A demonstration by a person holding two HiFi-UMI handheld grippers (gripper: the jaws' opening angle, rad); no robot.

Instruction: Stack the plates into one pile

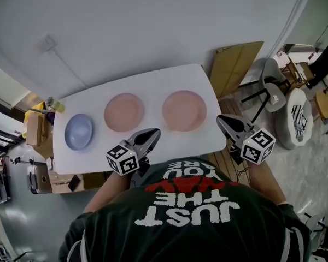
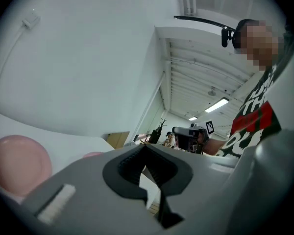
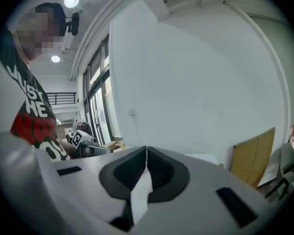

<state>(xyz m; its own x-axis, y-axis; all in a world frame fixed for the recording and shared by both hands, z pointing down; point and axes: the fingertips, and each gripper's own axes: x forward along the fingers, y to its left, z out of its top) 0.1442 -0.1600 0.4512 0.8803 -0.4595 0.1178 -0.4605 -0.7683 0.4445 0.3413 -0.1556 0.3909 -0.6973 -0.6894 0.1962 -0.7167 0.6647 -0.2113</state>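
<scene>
Three plates lie in a row on the white table (image 1: 153, 81): a blue plate (image 1: 78, 131) at the left, a pink plate (image 1: 124, 112) in the middle and a second pink plate (image 1: 184, 111) at the right. My left gripper (image 1: 154, 131) is shut and empty over the table's near edge, below the middle plate. The right gripper (image 1: 220, 118) is also shut and empty, at the table's near right corner beside the right pink plate. In the left gripper view a pink plate (image 2: 19, 163) shows at the lower left, past the shut left gripper (image 2: 146, 146). The right gripper (image 3: 146, 148) holds nothing.
A cardboard panel (image 1: 238, 64) leans just beyond the table's right end, with a chair (image 1: 273, 89) and clutter further right. A small yellow bottle (image 1: 56, 105) stands at the table's far left corner. Wooden boxes (image 1: 35, 129) sit left of the table.
</scene>
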